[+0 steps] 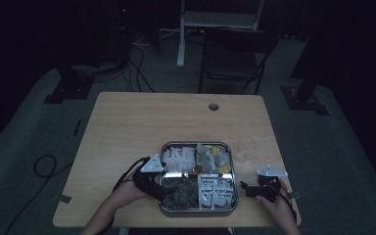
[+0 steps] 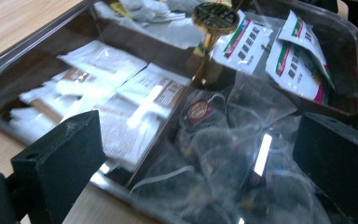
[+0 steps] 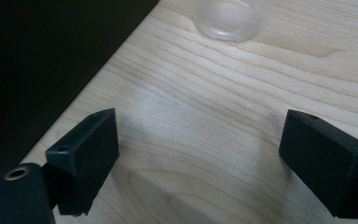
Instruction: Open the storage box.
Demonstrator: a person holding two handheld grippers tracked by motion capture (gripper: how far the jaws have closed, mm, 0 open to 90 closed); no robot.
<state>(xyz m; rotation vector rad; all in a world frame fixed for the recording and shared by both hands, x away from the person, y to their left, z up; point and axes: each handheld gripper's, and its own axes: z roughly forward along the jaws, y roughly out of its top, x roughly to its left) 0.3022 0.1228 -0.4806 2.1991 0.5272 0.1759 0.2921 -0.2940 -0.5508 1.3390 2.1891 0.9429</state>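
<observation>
1. Nearest the high view's camera, the person's forearms come in at 6 o'clock; the left gripper (image 1: 162, 192) hangs over the near-left compartment of the metal tray (image 1: 198, 210), its jaws spread wide and holding nothing.
2. Between those jaws in the left gripper view lies a heap of clear mesh tea bags (image 2: 223, 172), the thing being reached for, filling that compartment at roughly 7 o'clock from the tray's brass knob (image 2: 213, 18).
3. White paper sachets (image 2: 135, 107) lie in the next compartment, just beside the heap; red-and-green packets (image 2: 298, 60) sit beyond it.
4. Over bare counter (image 3: 205, 121) at 3 o'clock of the tray, the right gripper (image 1: 254, 190) is fully spread and empty, with a clear glass cup (image 3: 227, 16) ahead at its 12 o'clock.
5. Risks, as I judge them: the bags overlap and their strings tangle, so a closing pinch could lift several at once or drag a neighbour out.
6. A jaw coming down too low could strike the divider or rim and shove the tray.
7. Thin mesh may slip from a shallow pinch.
</observation>
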